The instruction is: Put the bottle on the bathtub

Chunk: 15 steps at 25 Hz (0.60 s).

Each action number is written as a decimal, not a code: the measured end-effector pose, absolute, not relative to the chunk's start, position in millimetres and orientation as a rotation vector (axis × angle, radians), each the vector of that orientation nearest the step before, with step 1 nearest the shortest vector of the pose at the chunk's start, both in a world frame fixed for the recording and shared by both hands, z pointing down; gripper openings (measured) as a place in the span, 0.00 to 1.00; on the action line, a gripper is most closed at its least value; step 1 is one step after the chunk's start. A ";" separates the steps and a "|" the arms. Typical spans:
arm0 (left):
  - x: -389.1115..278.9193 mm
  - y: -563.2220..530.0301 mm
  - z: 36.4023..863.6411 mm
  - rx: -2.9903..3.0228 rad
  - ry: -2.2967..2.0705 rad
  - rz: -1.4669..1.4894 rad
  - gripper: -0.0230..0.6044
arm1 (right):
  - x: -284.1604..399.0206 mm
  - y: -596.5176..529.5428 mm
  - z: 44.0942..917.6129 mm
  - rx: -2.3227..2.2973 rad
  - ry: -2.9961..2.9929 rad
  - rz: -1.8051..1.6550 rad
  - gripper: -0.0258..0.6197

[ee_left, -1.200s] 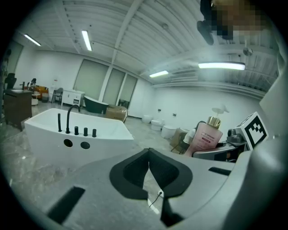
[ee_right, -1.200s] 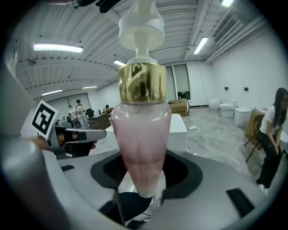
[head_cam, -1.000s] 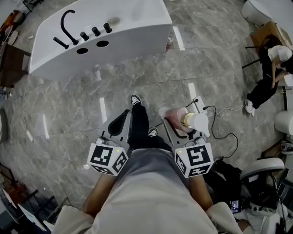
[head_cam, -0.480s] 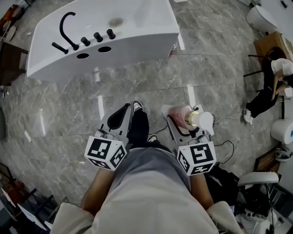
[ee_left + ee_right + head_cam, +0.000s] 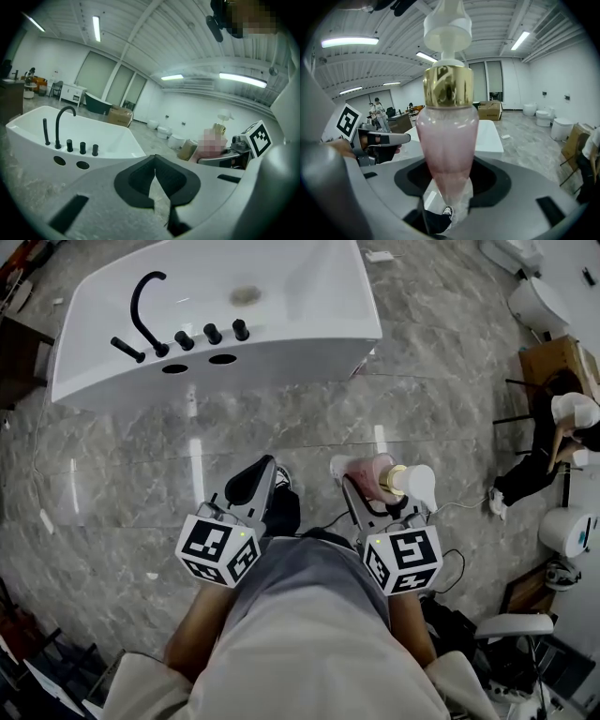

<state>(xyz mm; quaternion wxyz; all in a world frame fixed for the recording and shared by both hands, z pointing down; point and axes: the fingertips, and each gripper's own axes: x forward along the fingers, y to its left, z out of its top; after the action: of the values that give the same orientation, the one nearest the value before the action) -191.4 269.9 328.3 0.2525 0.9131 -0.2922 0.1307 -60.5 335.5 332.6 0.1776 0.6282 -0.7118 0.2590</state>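
The right gripper [image 5: 366, 486] pinches the pink bottle [image 5: 446, 140]; the left gripper [image 5: 253, 482] is closed and holds nothing; the white bathtub [image 5: 309, 343] is well ahead.

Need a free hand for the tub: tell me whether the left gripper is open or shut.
Shut. In its own view the left gripper has its pad tips touching, with nothing held between them.
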 end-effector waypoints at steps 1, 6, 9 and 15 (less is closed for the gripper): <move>-192.0 262.9 327.6 2.483 -0.794 0.350 0.05 | -61.4 327.6 331.7 1.772 -2.015 0.726 0.38; -194.7 231.1 323.6 2.499 -0.782 0.336 0.05 | -68.6 291.5 329.7 1.750 -2.029 0.699 0.38; -194.0 213.8 317.9 2.516 -0.774 0.328 0.05 | -70.3 274.2 326.2 1.758 -2.034 0.688 0.38; -197.7 199.6 315.1 2.506 -0.778 0.320 0.05 | -70.3 261.8 320.4 1.778 -2.038 0.673 0.38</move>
<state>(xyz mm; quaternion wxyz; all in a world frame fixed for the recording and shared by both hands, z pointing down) -197.7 199.6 315.1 0.2463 0.9188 -0.2853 0.1173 -70.3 261.8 320.4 0.1766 0.6279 -0.7197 0.2378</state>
